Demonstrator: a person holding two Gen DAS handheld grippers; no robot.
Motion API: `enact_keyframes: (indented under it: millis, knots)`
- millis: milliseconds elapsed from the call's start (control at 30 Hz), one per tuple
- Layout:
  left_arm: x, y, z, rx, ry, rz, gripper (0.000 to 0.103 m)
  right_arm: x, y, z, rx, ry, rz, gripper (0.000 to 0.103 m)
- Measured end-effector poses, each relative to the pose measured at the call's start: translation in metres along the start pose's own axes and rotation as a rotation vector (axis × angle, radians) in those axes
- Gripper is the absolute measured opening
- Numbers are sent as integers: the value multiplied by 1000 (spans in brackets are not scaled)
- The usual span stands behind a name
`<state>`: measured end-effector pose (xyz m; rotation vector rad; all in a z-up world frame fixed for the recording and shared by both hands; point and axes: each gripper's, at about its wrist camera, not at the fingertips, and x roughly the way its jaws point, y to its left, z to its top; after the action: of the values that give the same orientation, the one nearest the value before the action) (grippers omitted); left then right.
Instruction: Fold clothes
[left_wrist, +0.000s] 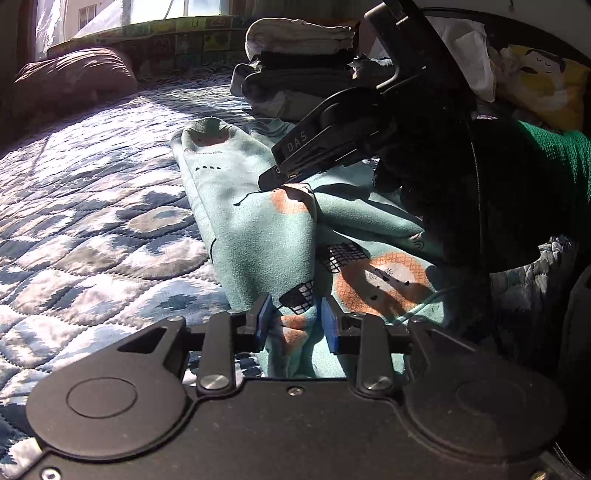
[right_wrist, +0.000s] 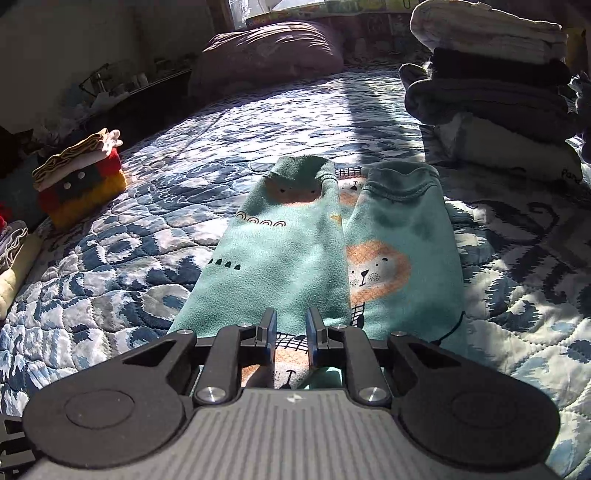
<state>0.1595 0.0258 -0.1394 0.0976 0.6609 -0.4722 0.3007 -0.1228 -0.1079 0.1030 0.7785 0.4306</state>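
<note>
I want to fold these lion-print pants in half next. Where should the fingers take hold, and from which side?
Grip the teal lion-print pants at the two leg cuffs, one per gripper. They lie flat at the far end of the quilt with open hems. Come in low from the outer sides, since the legs lie side by side with little room between, then carry both cuffs back toward the near end.

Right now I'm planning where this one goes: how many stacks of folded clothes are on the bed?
3 in the right wrist view: a tall stack far right, a red-and-yellow stack at left, and part of another stack at the left edge. More may lie out of frame.
</note>
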Motion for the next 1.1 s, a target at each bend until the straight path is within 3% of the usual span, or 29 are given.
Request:
enact_keyframes:
  millis: [167,300,433,600,733,967,1100]
  knots:
    - [-13,11,1,-71,-56,-52,36,-40,-16,4,135,-97,72,20]
    - [-23,23,3,-134,-102,-36,41,-84,-36,-9,192,-180,83,21]
    - [-31,31,15,-150,-178,-22,47,-120,-52,-39,197,-236,93,22]
    - [-18,34,30,-129,-188,-2,48,-155,-68,-100,202,-284,102,22]
    - [5,44,67,-69,-197,33,48,-150,-88,-131,295,-233,102,25]
    - [84,58,148,102,-124,55,49,-146,-99,-136,306,-259,120,26]
    - [133,74,169,77,-61,46,52,-144,-107,-132,330,-274,150,27]
